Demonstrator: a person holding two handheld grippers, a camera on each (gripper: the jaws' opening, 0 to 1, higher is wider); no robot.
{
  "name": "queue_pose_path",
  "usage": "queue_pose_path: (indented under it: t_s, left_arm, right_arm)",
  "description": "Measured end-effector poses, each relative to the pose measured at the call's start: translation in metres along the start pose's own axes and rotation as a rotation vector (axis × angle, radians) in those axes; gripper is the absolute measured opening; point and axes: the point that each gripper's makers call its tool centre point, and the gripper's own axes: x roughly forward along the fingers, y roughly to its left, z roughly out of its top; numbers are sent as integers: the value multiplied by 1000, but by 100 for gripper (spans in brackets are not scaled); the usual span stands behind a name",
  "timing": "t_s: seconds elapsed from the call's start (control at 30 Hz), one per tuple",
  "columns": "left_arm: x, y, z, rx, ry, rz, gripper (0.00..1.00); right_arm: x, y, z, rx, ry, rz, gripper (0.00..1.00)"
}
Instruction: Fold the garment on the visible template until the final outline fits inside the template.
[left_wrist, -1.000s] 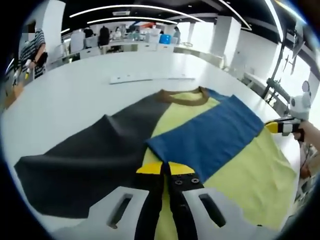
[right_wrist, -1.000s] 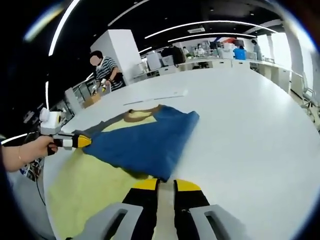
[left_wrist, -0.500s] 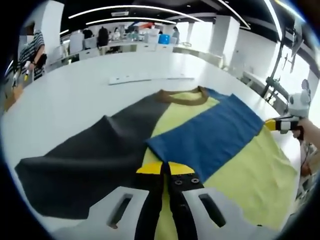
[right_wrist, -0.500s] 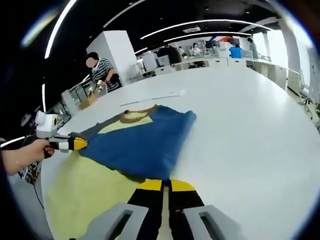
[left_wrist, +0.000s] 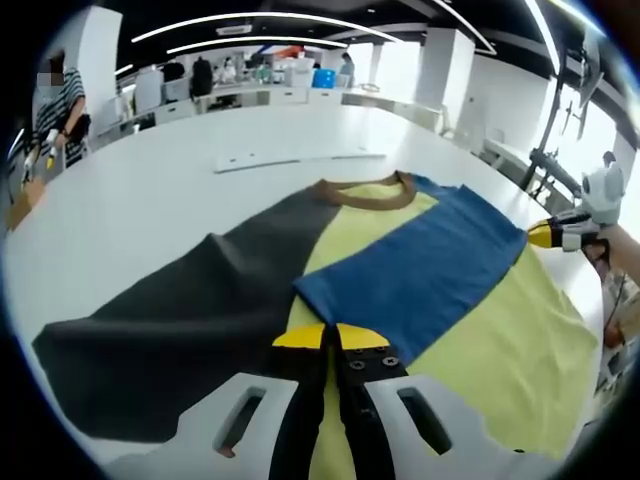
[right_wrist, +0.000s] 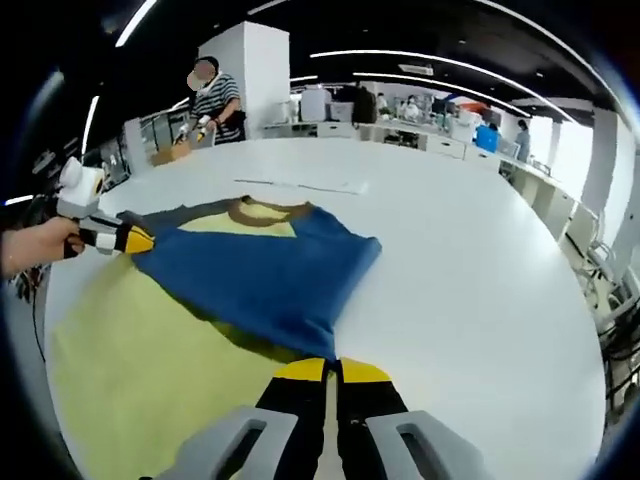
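Note:
A shirt lies flat on the white table (left_wrist: 150, 190): dark grey left part (left_wrist: 170, 310), yellow body (left_wrist: 500, 340), brown collar (left_wrist: 365, 195). Its blue sleeve (left_wrist: 415, 275) is folded across the yellow body. My left gripper (left_wrist: 325, 336) is shut at the sleeve's near corner. In the right gripper view the left gripper (right_wrist: 135, 240) shows in a hand at the blue sleeve's (right_wrist: 255, 275) left corner. My right gripper (right_wrist: 325, 371) is shut at the sleeve's other corner, over the yellow body (right_wrist: 130, 350). It appears at the sleeve's right corner as the right gripper (left_wrist: 540, 236).
A thin white strip (left_wrist: 300, 157) lies on the table beyond the collar, the same white strip (right_wrist: 300, 185). A person in a striped shirt (right_wrist: 215, 95) stands at the far table edge. Desks and people line the back. Chairs (right_wrist: 600, 290) stand off the table's right side.
The right gripper view has swung, so the whole scene sits differently in it. The shirt and the folded sleeve lie as before. The left gripper has not moved.

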Motion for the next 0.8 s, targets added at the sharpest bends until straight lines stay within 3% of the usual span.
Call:
queue_pose_path:
  t_s: [0.17, 0.53, 0.8]
  left_arm:
    - [1, 1, 0, 12, 0, 8, 0]
    - [0, 2, 1, 49, -4, 24, 3]
    - [-7, -5, 3, -3, -42, -20, 9]
  right_arm:
    - [4, -1, -7, -12, 40, -14, 0]
    - [-4, 2, 0, 205, 0, 35, 1]
    - [-4, 10, -4, 294, 0, 72, 9]
